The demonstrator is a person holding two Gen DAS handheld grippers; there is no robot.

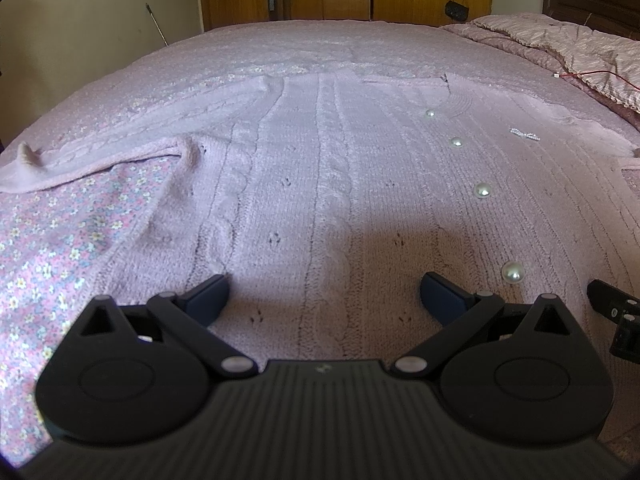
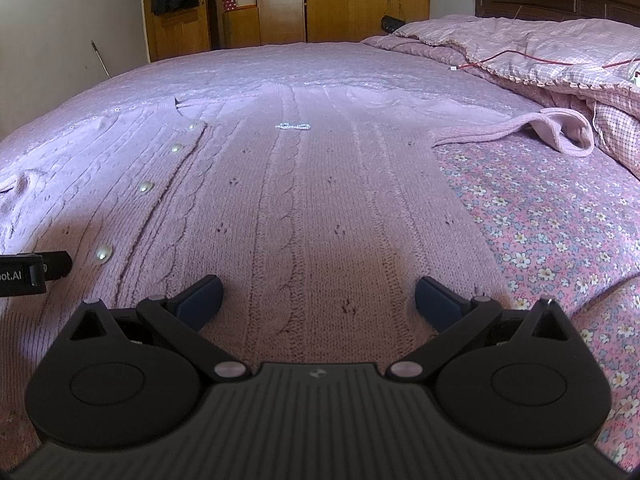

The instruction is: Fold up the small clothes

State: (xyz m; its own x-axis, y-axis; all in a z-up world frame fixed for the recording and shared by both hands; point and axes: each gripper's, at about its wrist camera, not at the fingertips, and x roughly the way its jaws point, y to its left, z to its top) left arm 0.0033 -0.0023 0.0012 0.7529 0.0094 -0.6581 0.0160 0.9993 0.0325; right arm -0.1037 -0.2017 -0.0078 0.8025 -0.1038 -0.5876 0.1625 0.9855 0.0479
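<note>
With both my left gripper [image 1: 324,300] and right gripper [image 2: 318,300] spread wide and empty at its near hem, the pink cardigan [image 1: 340,184] lay flat on the bed [image 2: 540,216], running lengthwise away from me.

In front of you the pink cable-knit cardigan [image 1: 328,184] lies flat, buttoned with pearl buttons [image 1: 483,190], sleeves spread sideways on the bed [image 1: 280,44].
</note>
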